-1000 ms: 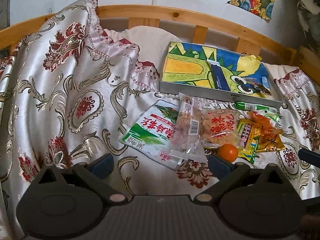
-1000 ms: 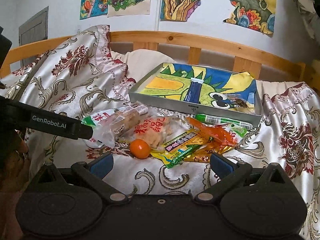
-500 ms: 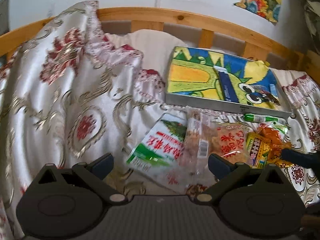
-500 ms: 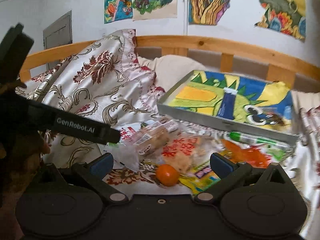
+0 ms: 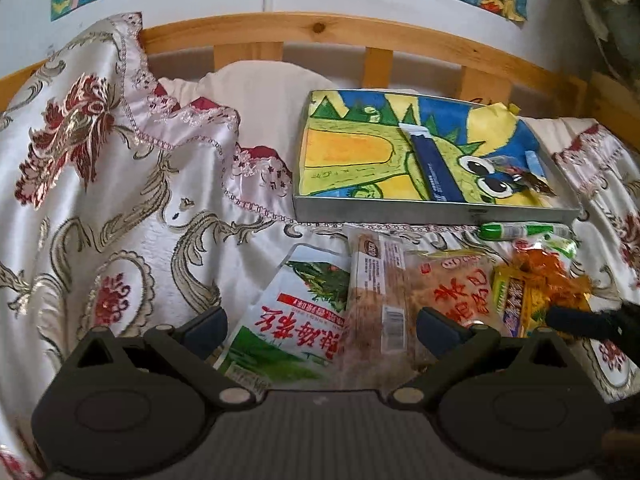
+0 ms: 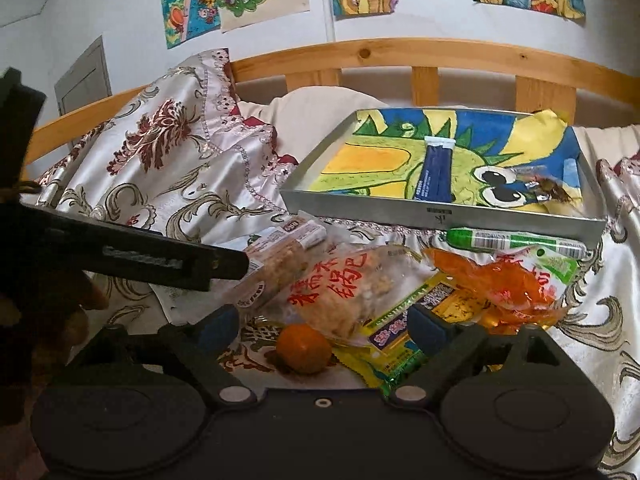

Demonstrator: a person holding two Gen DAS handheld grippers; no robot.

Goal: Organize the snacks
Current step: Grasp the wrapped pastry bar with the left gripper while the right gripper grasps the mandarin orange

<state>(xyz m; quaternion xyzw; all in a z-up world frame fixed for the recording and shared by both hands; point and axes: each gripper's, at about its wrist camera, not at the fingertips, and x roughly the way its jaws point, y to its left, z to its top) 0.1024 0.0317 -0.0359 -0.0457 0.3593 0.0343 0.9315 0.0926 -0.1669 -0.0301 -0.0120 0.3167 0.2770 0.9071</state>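
Observation:
A pile of snacks lies on the floral bedspread in front of a metal tray [image 5: 436,213] [image 6: 440,211] lined with a dinosaur drawing. The tray holds a blue tube [image 5: 434,168] [image 6: 434,172] and a small wrapped sweet [image 6: 548,190]. My left gripper [image 5: 322,330] is open, low over a green-and-white bag [image 5: 296,320] and a clear biscuit pack [image 5: 378,300]. My right gripper [image 6: 322,330] is open just above a small orange [image 6: 304,347], a rice-cracker bag [image 6: 340,284] and a yellow packet [image 6: 394,336]. Orange wrappers [image 6: 504,280] and a green stick pack [image 6: 516,239] lie near the tray.
A wooden bed rail [image 5: 360,36] [image 6: 400,54] runs behind the tray, with a pillow [image 5: 256,92] under the bunched bedspread [image 5: 100,160] at left. The left gripper's body [image 6: 120,256] crosses the right wrist view at left. Drawings hang on the wall.
Both grippers have moved forward and down toward the snack pile. The left one has come over the green-and-white bag; the right one has closed in on the orange. Both stay open.

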